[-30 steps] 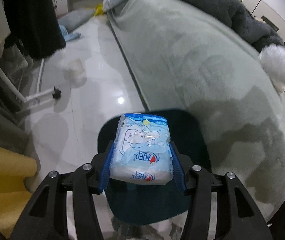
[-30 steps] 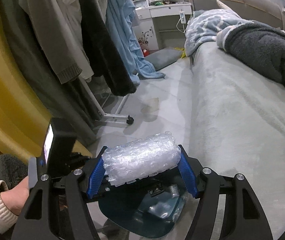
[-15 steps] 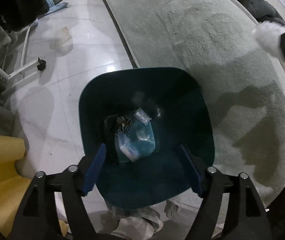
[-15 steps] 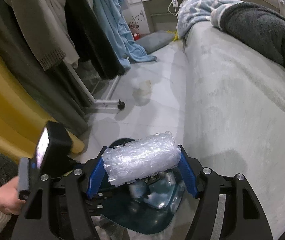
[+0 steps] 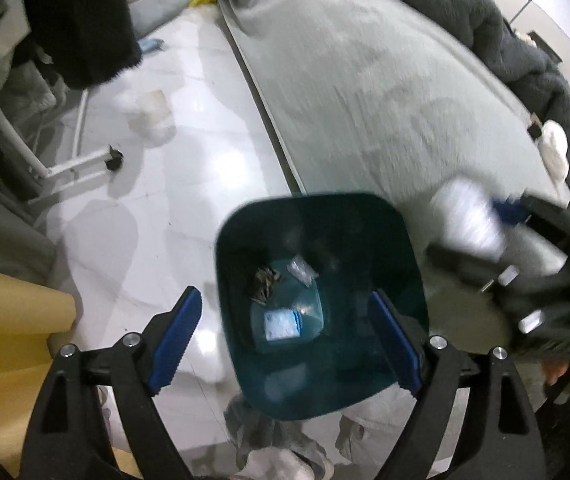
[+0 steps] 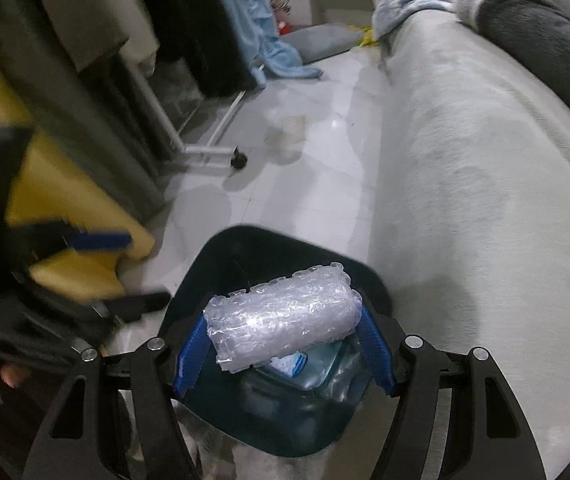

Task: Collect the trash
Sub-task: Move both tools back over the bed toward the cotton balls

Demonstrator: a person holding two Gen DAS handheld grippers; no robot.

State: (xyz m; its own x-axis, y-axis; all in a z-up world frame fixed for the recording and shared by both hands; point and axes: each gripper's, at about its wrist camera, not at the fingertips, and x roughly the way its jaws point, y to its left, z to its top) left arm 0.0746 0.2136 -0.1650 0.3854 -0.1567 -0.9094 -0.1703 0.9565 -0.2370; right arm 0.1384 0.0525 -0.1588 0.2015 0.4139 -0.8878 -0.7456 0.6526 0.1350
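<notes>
A dark teal trash bin (image 5: pixel 401 240) stands on the floor beside the bed. The blue-and-white tissue pack (image 5: pixel 281 325) lies at its bottom among other scraps. My left gripper (image 5: pixel 285 340) is open and empty above the bin's near-left rim. My right gripper (image 6: pixel 281 350) is shut on a roll of bubble wrap (image 6: pixel 281 318) and holds it over the bin (image 6: pixel 261 248); the tissue pack (image 6: pixel 291 362) shows below it. The right gripper and its roll (image 5: pixel 467 220) also appear blurred at the right of the left wrist view.
A grey-covered bed (image 5: pixel 385 92) runs along the right, with a dark fluffy blanket (image 5: pixel 485 28) on it. A clothes rack with a wheeled foot (image 5: pixel 113 158) and hanging garments stands left. Yellow fabric (image 6: pixel 65 208) is at the near left. White tiled floor (image 5: pixel 189 168) lies between.
My left gripper opened and dropped the tissue pack into the bin, then drew back. My right gripper carried the bubble wrap roll over the bin opening.
</notes>
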